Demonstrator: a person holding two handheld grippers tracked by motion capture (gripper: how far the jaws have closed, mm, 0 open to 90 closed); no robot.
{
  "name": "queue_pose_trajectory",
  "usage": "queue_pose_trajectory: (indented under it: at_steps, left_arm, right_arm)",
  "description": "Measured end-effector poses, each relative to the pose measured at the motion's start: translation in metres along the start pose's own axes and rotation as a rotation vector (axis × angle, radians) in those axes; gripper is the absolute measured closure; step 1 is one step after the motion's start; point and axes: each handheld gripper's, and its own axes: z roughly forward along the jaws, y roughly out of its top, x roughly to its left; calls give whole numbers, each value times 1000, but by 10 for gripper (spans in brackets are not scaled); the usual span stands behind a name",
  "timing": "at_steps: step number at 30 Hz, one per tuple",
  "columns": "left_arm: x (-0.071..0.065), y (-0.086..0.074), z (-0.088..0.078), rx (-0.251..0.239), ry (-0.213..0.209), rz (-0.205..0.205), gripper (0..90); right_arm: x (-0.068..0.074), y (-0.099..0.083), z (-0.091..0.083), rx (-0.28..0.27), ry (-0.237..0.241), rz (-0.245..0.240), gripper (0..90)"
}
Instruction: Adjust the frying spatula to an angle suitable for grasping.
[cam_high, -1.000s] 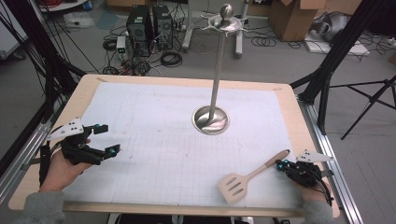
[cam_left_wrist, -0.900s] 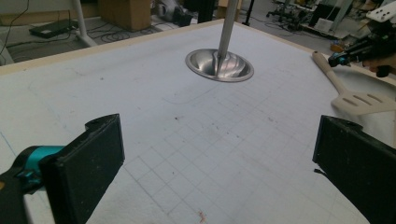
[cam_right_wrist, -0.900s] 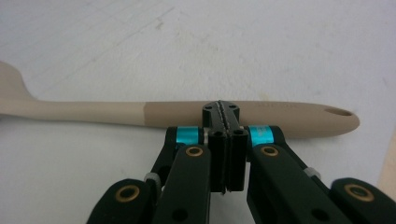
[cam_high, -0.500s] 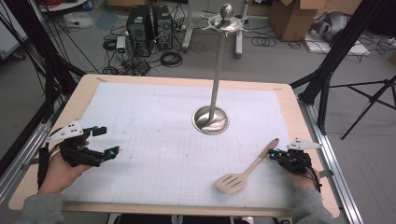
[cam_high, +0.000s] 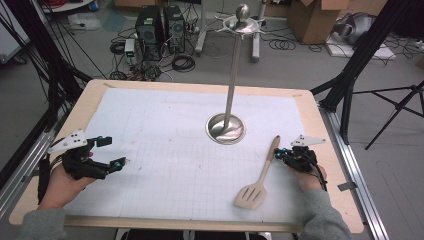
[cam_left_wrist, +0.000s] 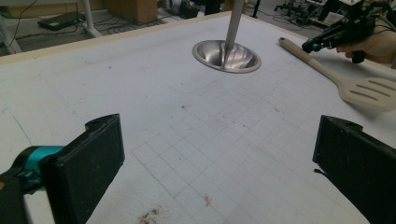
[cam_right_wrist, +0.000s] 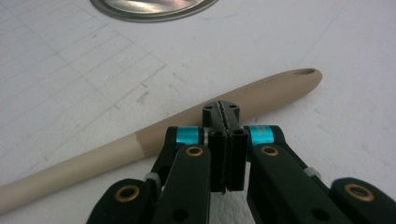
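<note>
Meanwhile, the closed right tool (cam_high: 284, 153) nudges the spatula (cam_high: 260, 177) handle across the bench (cam_high: 150, 115); next, opening to grasp. Left tool (cam_high: 111, 152) waits open.

Looking down from above onto the whole tabletop (cam_high: 165, 150), both claw views low and close, sharing the spatula (cam_high: 260, 175).

steel stand (cam_high: 231, 95), gridded mat (cam_high: 165, 150), computer tower (cam_high: 159, 25)
</note>
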Motion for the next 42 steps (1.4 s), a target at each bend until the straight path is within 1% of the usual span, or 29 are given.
queue_pose_trajectory:
  at_steps: [1,5,6,8,9,10,12,13,15,17,19,22,25,26,28,33,34,37,40,42]
  left_arm:
    - [0,0,0,0,1,1,25]
    - [0,0,1,3,-3,1,25]
    - [0,0,1,1,-5,-2,25]
    - [0,0,2,2,-8,0,25]
    - [1,0,2,4,-8,-2,25]
    - [1,0,2,3,-7,-5,25]
    - [2,-1,2,3,-6,-7,25]
    - [2,-1,2,0,-6,-9,25]
    - [2,-1,1,-2,-10,-5,25]
    - [2,0,1,-7,-8,-10,25]
    - [2,1,0,-8,-9,-3,25]
    - [2,1,1,-11,-10,-3,25]
    - [3,1,2,-9,-10,-6,25]
    - [3,1,2,-6,-10,-6,25]
    - [2,1,3,-6,-12,-11,25]
    - [2,2,4,-7,-15,-6,26]
    - [2,1,4,-8,-14,-11,25]
    - [2,1,5,-3,-15,-10,25]
    - [2,1,5,-2,-16,-8,25]
    - [3,1,5,-4,-13,-8,25]
  right_arm:
    - [0,1,1,-1,3,6,900]
    - [1,4,6,-5,5,3,900]
    - [0,4,6,-9,8,11,900]
    - [1,3,6,-6,8,16,900]
    - [1,3,5,-6,12,11,900]
    - [1,4,4,-11,15,2,900]
    - [3,5,-1,-31,24,10,900]
    - [6,6,-3,-40,27,3,900]
    - [13,8,-6,-43,52,-10,900]
    - [21,8,-8,-38,68,-44,900]
    - [28,9,-10,-31,85,-77,900]
    - [35,8,-12,-24,106,-94,900]
    - [41,6,-13,-10,141,-111,900]
    - [43,5,-12,-4,152,-122,900]
    - [47,5,-10,14,158,-137,900]
    - [56,7,-5,24,190,-166,900]
    - [58,8,-4,28,196,-168,900]
    - [62,9,0,44,208,-190,900]
    - [68,11,4,62,230,-206,900]
    - [71,12,7,72,244,-226,900]
